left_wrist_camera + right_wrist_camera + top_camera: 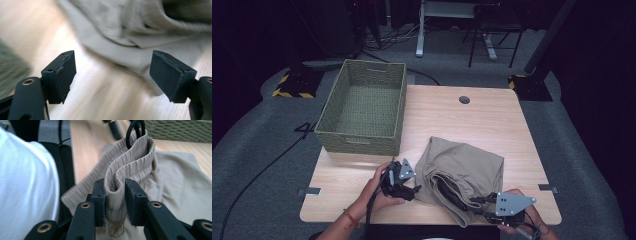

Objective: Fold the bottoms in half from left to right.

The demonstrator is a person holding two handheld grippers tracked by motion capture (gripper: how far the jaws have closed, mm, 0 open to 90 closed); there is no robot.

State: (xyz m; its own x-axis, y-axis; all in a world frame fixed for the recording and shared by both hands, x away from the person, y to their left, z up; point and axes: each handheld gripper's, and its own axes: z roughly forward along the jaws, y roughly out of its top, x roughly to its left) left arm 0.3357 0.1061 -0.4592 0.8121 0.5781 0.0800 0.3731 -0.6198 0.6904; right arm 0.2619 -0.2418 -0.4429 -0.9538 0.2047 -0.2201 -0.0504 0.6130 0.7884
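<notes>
Beige shorts (140, 157) | right tongs (115, 195) clamp waistband | left tongs (112, 75) agape

A: What's the surface (492, 125)?
B: Light wood top, round cable hole (464, 100) near the far edge.
A: On it?
B: Woven basket (364, 107) at far left corner, folded tan garment (464, 172) near front right.

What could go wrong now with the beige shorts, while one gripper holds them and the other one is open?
1. The right gripper pinches only a fold of the waistband of the shorts; if lifted, the rest may unfold or slip out.
2. The left gripper is open beside the cloth, above the table; closing there might miss the edge.
3. The basket sits apart, so one-sided carrying could drag the cloth.
</notes>
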